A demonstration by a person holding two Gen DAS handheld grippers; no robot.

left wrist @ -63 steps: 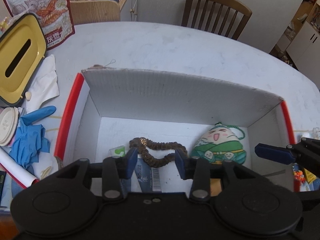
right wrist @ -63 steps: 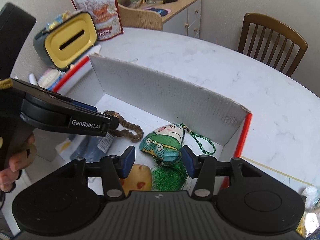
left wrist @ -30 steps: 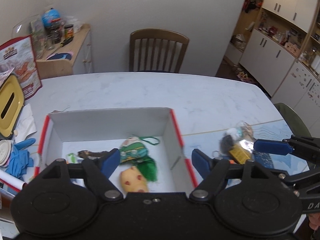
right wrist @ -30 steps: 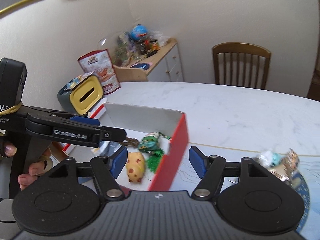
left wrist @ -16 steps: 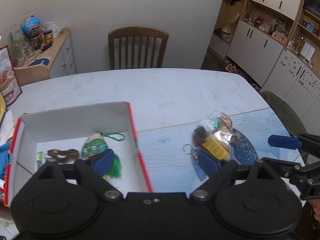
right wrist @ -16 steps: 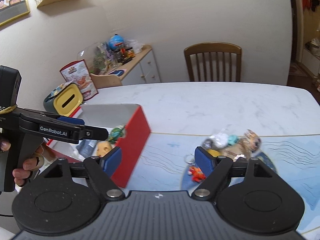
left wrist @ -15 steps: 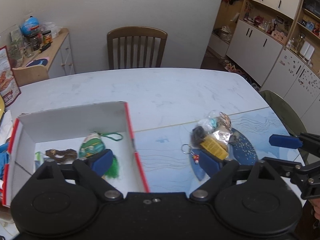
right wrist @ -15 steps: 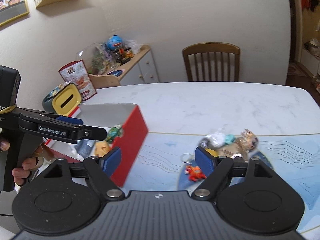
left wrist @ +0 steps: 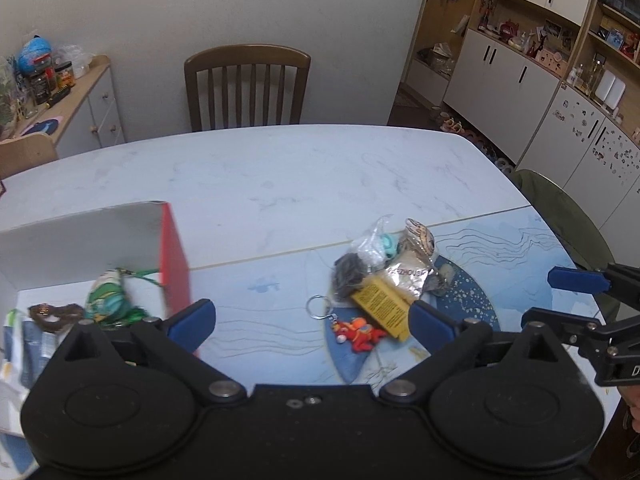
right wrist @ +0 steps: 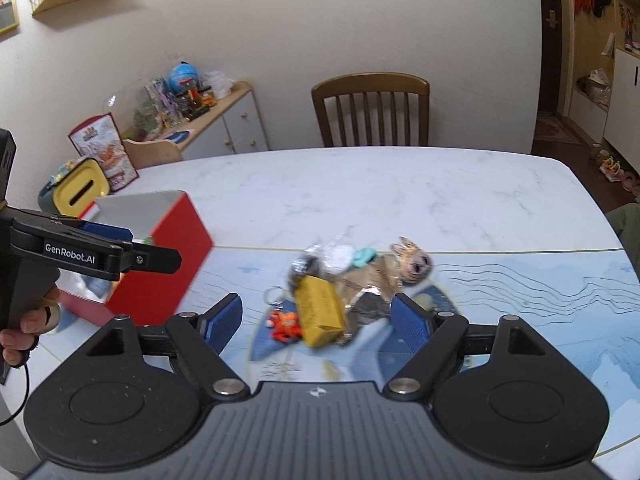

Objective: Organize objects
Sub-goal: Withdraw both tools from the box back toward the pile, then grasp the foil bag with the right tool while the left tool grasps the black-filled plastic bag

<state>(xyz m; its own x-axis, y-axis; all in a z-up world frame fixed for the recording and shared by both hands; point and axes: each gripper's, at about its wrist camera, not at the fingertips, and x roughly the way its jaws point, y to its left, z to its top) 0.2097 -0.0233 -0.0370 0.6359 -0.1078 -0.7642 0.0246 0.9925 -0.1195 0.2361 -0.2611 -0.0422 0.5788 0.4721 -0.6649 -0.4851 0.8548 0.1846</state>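
1. we see soft, even daylight in both views – bright enough, with no harsh glare on the white table (left wrist: 280, 176).
2. shadows are faint; a dim patch lies under the pile of small items (right wrist: 340, 280).
3. motion blur smears the red box (right wrist: 160, 264) and the yellow packet (right wrist: 320, 312) in the right wrist view – the left view is sharper.
4. fisheye bending curves the walls and cabinets (left wrist: 540, 80) at the edges, and the corners go dark.

box (left wrist: 174, 254): red-sided, lying open near the table's left edge
trinkets (right wrist: 320, 312): sitting heaped near the table's front edge
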